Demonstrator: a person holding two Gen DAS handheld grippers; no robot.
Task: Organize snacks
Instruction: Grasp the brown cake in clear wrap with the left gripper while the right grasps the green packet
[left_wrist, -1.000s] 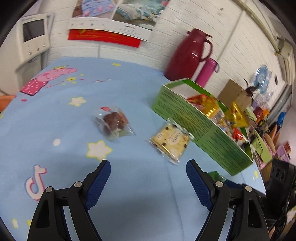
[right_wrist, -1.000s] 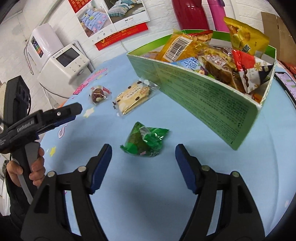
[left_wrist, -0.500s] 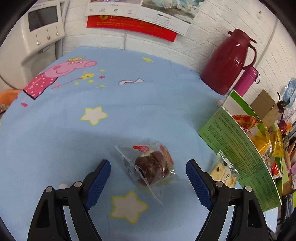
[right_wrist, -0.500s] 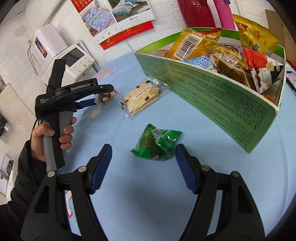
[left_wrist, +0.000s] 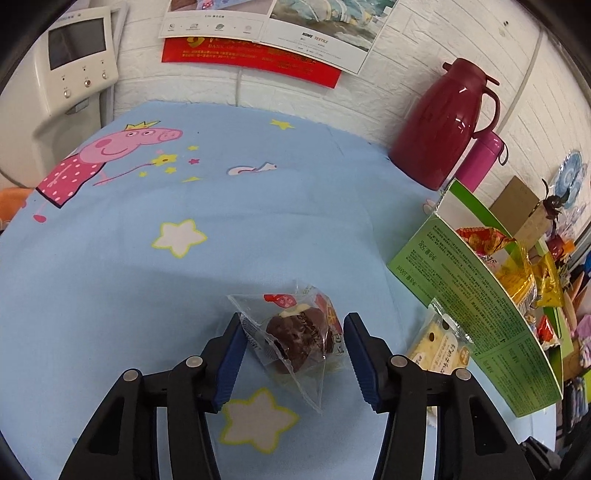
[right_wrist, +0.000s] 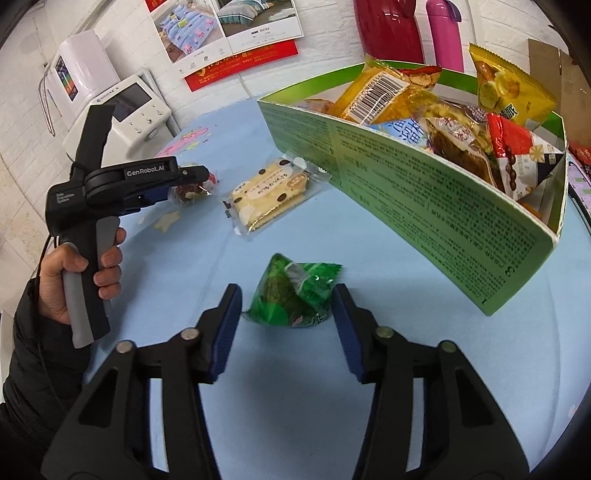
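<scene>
- The left gripper (left_wrist: 293, 341) sat low over the counter (left_wrist: 110, 266), its blue fingers (left_wrist: 231, 360) narrowed round a clear-wrapped chocolate muffin (left_wrist: 297, 341); the left pad touched the wrapper, the right pad stood just beside it.
- Ahead and to the left of that muffin the blue cartoon cloth lay open as far as the brick wall; to the right a cream biscuit packet (left_wrist: 439, 347) lay against the green snack box (left_wrist: 476, 314).
- A red thermos jug (left_wrist: 441, 123) and a pink flask (left_wrist: 480, 162) stood at the far counter edge behind the box.
- The right gripper (right_wrist: 288, 314) pointed at a green wrapped snack (right_wrist: 293, 297), fingers (right_wrist: 225, 332) part-way open on either side; whether they touched the wrapper could not be told.
- Between the green snack and the box wall (right_wrist: 424, 210) there was bare cloth.
- A hand (right_wrist: 74, 273) in a dark sleeve held the left tool's grip upright, index finger curled on the trigger.
</scene>
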